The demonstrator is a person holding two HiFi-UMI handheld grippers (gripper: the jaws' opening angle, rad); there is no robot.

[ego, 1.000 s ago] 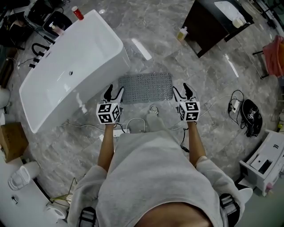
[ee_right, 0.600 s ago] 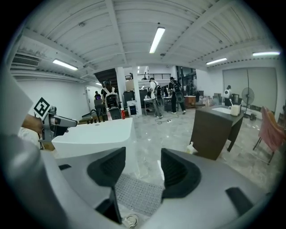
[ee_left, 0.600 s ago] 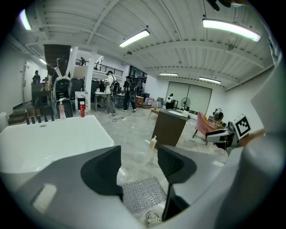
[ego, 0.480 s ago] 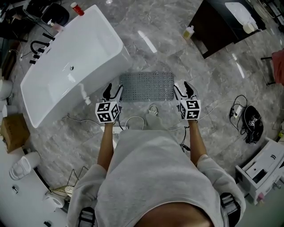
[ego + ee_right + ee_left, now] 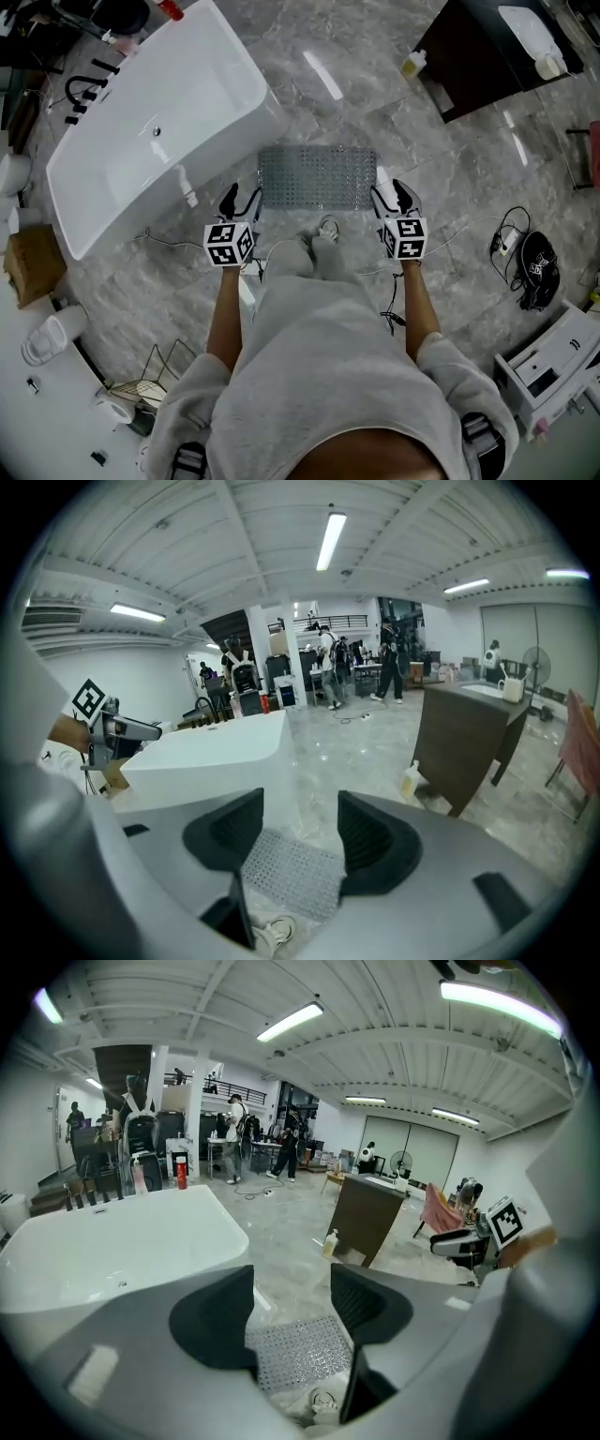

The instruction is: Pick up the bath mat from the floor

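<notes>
Grey marble floor tiles [image 5: 394,112] spread under a white bathtub [image 5: 141,122] that stands at an angle. Just off the bathtub's near corner, the bath mat [image 5: 317,176] lies flat on the floor, a grey rectangle dotted all over. One short edge comes close to the tub wall, though I cannot tell whether it touches. The left gripper [image 5: 242,199] hangs above the floor near that same corner of the bathtub. Its jaws are spread wide with nothing between them, and only the mat and floor show through the gap. The right gripper [image 5: 392,196] is held farther from the bathtub, the mat's whole length away, and its jaws also stand wide apart and empty. Well apart from the bathtub, across the open floor, stands a dark cabinet [image 5: 487,56]. A pale bottle [image 5: 412,63] sits on the floor on the cabinet's bathtub-facing side.
</notes>
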